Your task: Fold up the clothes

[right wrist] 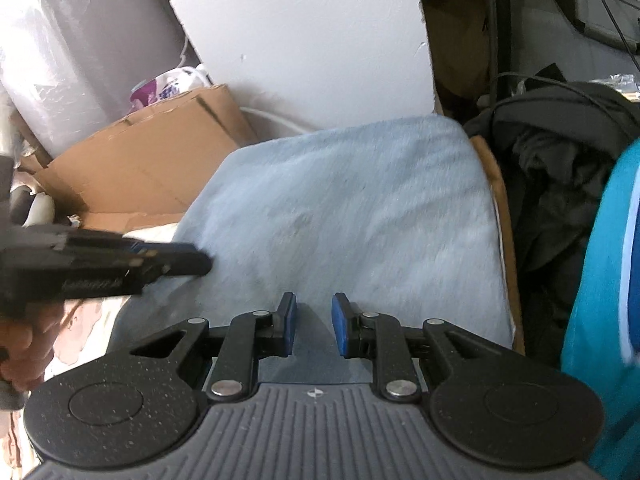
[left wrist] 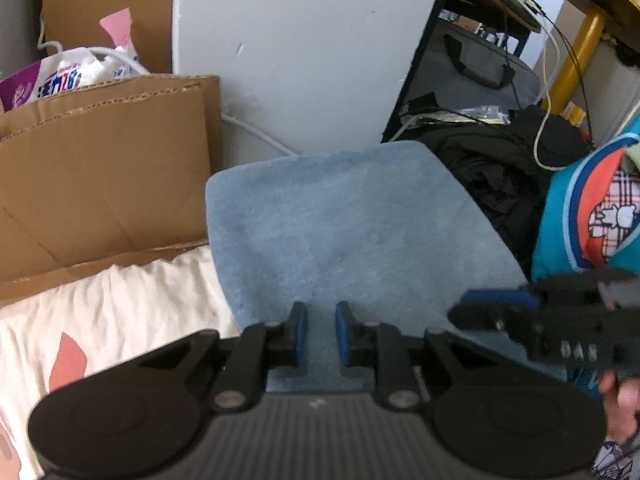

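— Two grippers, one folded cloth between them. What step do you make this?

— The pale blue fleecy cloth [left wrist: 352,224] already lies as a neat rounded rectangle on the cream printed sheet [left wrist: 100,312], with cardboard [left wrist: 100,168] to its left and a dark heap of clothes [left wrist: 492,168] to its right. I'd judge this fold is done, or nearly, and the hands are between grips.

— Is either gripper holding anything?

— No. The left gripper [left wrist: 321,330] has its blue pads narrowly apart over the near edge of the cloth, and only bare fabric shows through the gap. The right gripper [right wrist: 314,322] is the same: a narrow gap, nothing pinched.

— How are the hands posed?

— Both tilt steeply down toward the near edge. Seen from the left wrist, the right gripper comes in from the right side with its fingers lying sideways over the cloth's right corner; a bit of the person's hand [left wrist: 620,400] shows beneath it. From the right wrist, the left gripper sits at the cloth's left edge.

— And next?

— Either another fold, needing each jaw to widen and bite a near corner, or a reach for the teal garment [left wrist: 568,216] at the right. Which one, I cannot tell
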Motion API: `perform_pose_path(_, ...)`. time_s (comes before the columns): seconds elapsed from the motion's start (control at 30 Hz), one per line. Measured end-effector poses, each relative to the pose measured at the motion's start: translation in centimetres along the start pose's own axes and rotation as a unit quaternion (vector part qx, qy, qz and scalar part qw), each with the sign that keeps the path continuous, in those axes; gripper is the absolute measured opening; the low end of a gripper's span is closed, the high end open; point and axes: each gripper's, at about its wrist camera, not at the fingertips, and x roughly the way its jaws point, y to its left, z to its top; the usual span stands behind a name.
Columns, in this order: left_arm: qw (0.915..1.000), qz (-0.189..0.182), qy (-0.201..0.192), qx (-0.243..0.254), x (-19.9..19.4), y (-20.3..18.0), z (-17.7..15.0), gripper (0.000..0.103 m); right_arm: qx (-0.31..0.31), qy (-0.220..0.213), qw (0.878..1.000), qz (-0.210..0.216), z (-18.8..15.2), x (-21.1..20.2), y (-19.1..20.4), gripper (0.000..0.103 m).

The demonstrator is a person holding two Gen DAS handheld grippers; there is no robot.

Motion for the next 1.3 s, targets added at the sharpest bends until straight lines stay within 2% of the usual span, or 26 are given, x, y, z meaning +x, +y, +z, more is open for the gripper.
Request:
perform_pose_path(0.17, 0.9998, 0.01, -0.01, 0.013, -0.8, -0.4, -0.5, 0.018, 0.02, -0.008, 1.0, -0.001, -1.7, -1.4, 0.5, 0.023)
perform_pose_path(0.27, 0.9991, 0.028, -0.02, 0.027, -1.8, -1.0, -1.4, 0.018, 0.016, -0.013, 1.0, -0.008, -3.1, -3.0, 1.1, 0.024)
perform_pose_path(0.43, 0.9984, 0.037, -0.024, 0.035, -3.2, -1.6, -3.1, 0.019, 0.004, -0.013, 1.0, -0.02, -4.8, -4.3, 2.2, 0.024)
perform_pose_path(0.7, 0.9986, 0.049, -0.009, 0.018, -4.7, -1.7, -4.4, 0.022, 0.009, -0.004, 1.0, -0.025, -6.2, -4.8, 2.4, 0.025)
perform_pose_path(0.83, 0.9988, 0.05, -0.001, 0.004, -5.4, -1.3, -4.7, 0.023, 0.028, -0.025, 0.999, -0.024, -7.1, -6.4, 1.8, 0.026)
perform_pose_path(0.87, 0.9988, 0.049, 0.002, 0.0, -5.5, -1.2, -4.7, 0.025, 0.032, -0.034, 0.999, -0.025, -7.3, -6.9, 1.6, 0.026)
perform_pose_path(0.93, 0.9988, 0.049, 0.007, -0.007, -5.9, -1.0, -4.8, 0.037, 0.049, -0.054, 0.997, -0.026, -7.9, -8.2, 0.9, 0.028)
perform_pose_path(0.97, 0.9987, 0.049, 0.011, -0.007, -6.2, -0.9, -4.8, 0.051, 0.058, -0.061, 0.996, -0.032, -8.1, -8.7, 0.6, 0.035)
perform_pose_path(1.0, 0.9987, 0.05, 0.01, -0.008, -6.4, -0.7, -5.0, 0.059, 0.067, -0.066, 0.995, -0.043, -8.4, -9.0, 0.3, 0.038)
perform_pose_path(1.07, 0.9988, 0.048, 0.007, -0.008, -7.0, -0.3, -5.2, 0.058, 0.087, -0.074, 0.992, -0.059, -9.0, -9.6, -0.5, 0.04)
perform_pose_path(1.17, 0.999, 0.043, 0.006, -0.01, -7.4, 0.0, -5.5, 0.058, 0.132, -0.087, 0.986, -0.06, -10.2, -9.9, -1.6, 0.041)
perform_pose_path(1.3, 0.9989, 0.029, 0.008, -0.035, -7.1, 0.3, -5.7, 0.058, 0.203, -0.11, 0.971, -0.056, -12.1, -9.8, -2.4, 0.047)
